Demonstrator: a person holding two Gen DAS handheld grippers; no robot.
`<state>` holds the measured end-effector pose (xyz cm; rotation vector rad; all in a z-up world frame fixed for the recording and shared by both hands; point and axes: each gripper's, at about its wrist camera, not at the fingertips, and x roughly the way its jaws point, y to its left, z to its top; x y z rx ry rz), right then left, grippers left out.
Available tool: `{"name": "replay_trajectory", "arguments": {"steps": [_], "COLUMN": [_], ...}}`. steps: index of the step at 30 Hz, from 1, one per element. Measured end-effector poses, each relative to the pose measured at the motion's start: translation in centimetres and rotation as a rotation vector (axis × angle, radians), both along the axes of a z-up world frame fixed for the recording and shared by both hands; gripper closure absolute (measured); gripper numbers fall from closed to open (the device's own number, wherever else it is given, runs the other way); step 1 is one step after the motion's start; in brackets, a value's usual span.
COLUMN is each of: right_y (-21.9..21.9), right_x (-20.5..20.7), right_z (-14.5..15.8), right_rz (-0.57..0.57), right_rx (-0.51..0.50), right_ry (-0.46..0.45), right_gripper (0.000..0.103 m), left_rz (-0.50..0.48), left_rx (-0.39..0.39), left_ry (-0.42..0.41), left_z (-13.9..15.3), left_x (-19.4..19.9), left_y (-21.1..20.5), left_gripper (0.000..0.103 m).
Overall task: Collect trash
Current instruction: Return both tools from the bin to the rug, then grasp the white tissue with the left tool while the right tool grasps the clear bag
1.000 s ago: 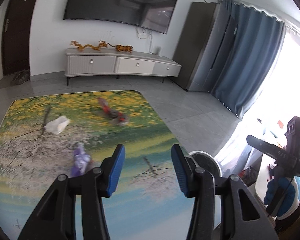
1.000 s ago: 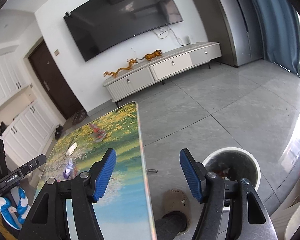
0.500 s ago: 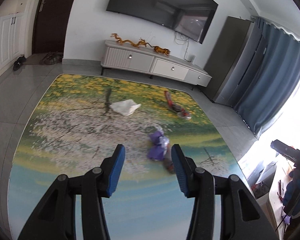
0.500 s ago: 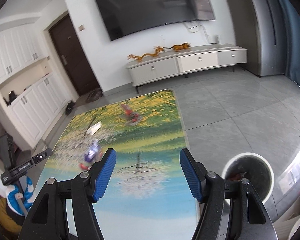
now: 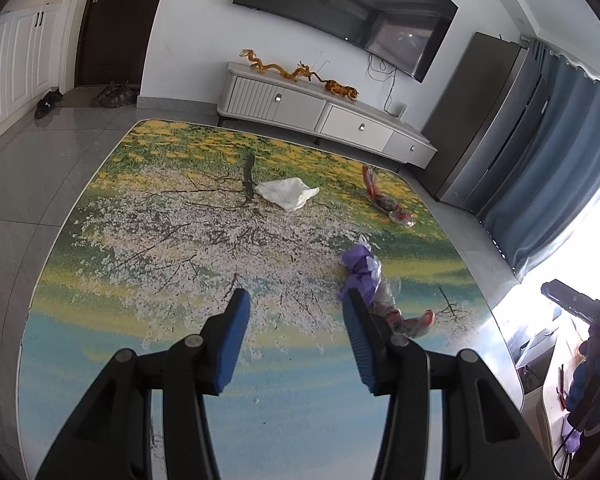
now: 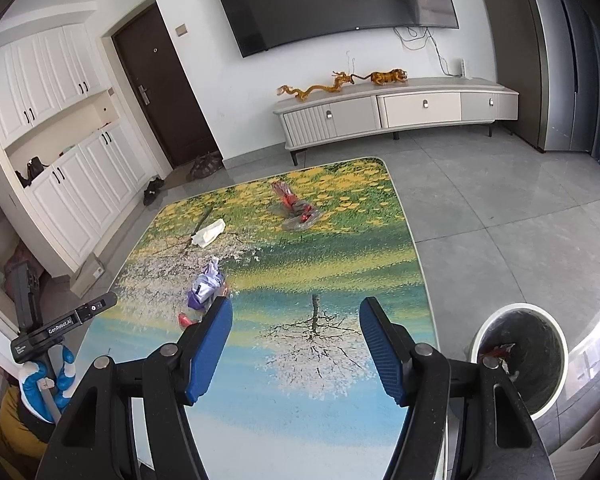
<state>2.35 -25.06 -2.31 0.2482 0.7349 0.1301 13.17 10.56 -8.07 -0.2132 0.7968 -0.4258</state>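
Both the left gripper [image 5: 296, 300] and the right gripper [image 6: 296, 308] are held apart and empty, readied for picking. The purple wrapper [image 5: 360, 268] lies just beyond the left gripper's right finger, possibly touching it; the bin [image 6: 518, 356] stands right of the right gripper.

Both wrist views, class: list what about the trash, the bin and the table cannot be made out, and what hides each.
- Purple wrapper: near end behind a left finger, left view.
- Trash bin: most contents lost in dark; near side behind right gripper, right view.
- Table: near edge cut off, both views.
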Motion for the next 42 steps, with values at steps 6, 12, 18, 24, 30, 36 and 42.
{"name": "replay_trajectory", "arguments": {"steps": [6,12,18,24,30,36,42], "right_y": [-0.3,-0.7,-0.6,-0.3,0.6,1.7,2.3], "right_x": [2.0,5.6,11.0,17.4,22.6,25.4,26.6], "right_z": [-1.7,-3.3,-4.3,-5.1,-6.6,-9.3,-10.4], "right_rz": [0.021,0.055,0.113,0.156,0.201,0.237,0.257], "right_rx": [-0.003,-0.022,-0.044,-0.049,-0.077,-0.086,-0.078], "right_ry": [0.038,0.072,0.071,0.051,0.058,0.102,0.121], "right_gripper": [0.039,0.039,0.039,0.039,0.039,0.039,0.056], "left_rz": [-0.012,-0.039,-0.093,-0.125,-0.142,-0.145,-0.136], "left_rx": [0.046,0.109,0.181,0.264,0.322,0.345,0.375], "left_ry": [0.014,0.014,-0.013,-0.016,0.011,0.026,0.023], "left_z": [-0.7,-1.3,-1.3,-2.1,-3.8,-5.2,-5.5], "left_x": [2.5,6.2,10.8,15.5,18.8,19.4,19.4], "left_y": [-1.2,-3.2,-6.2,-9.0,-10.3,-10.8,-11.4], "left_gripper": [0.057,0.054,0.046,0.045,0.045,0.045,0.050]}}
